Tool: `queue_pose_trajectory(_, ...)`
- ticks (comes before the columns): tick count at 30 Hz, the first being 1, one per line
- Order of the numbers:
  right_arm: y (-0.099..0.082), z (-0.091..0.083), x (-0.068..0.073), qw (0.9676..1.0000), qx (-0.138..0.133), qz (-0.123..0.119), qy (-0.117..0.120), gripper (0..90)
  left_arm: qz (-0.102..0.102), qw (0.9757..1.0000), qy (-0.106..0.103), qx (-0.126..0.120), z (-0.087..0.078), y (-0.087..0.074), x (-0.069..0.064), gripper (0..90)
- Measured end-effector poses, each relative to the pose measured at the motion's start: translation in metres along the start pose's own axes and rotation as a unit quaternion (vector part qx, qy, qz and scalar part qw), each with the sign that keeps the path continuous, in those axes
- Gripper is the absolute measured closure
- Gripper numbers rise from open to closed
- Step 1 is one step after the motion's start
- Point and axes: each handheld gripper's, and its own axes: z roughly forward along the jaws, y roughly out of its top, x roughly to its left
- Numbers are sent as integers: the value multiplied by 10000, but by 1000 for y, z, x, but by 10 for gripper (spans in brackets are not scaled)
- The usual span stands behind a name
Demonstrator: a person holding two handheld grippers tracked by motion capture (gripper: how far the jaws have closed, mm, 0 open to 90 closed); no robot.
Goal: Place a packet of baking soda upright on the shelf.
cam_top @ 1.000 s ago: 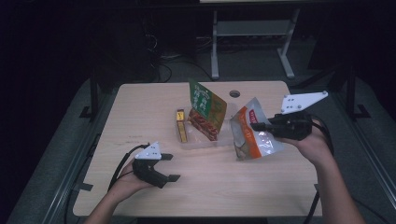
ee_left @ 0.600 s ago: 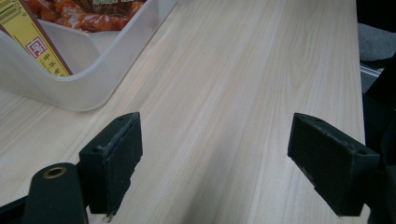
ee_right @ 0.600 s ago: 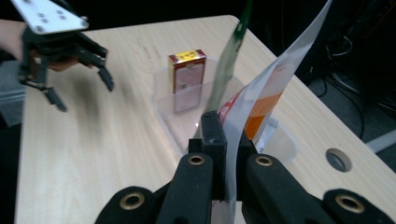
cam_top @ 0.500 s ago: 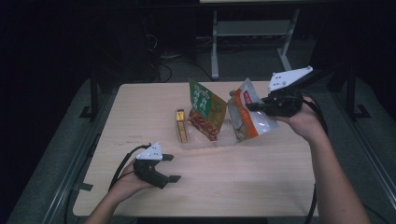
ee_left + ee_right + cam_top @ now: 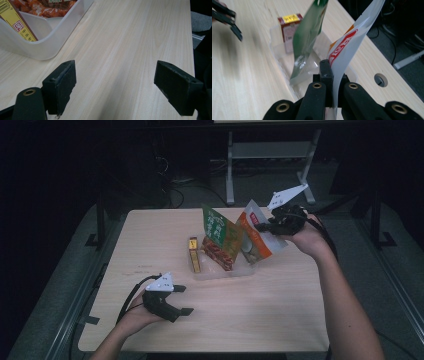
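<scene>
Near the person, the left tool (image 5: pixel 172 301) rests on the table (image 5: pixel 250 315) with its jaws wide apart and nothing in them. Farther off, the right tool (image 5: pixel 267 226) has carried the orange and white snack bag (image 5: pixel 257 237) over to the clear plastic tray (image 5: pixel 220 272), so dropping it in looks close. It pinches the bag's top edge; the bag hangs tilted beside the green snack bag (image 5: pixel 220 237).
</scene>
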Motion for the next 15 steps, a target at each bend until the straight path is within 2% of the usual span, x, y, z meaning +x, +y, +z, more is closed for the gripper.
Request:
queue_pose_trajectory(7,-2,19,-4,9992,400,-46,-57,900,1,10000,-42,33,1,0,-1,175)
queue_pose_trajectory(15,-5,35,-12,9984,551,127,10,900,33,9999,-113,102,4,-1,-2,175)
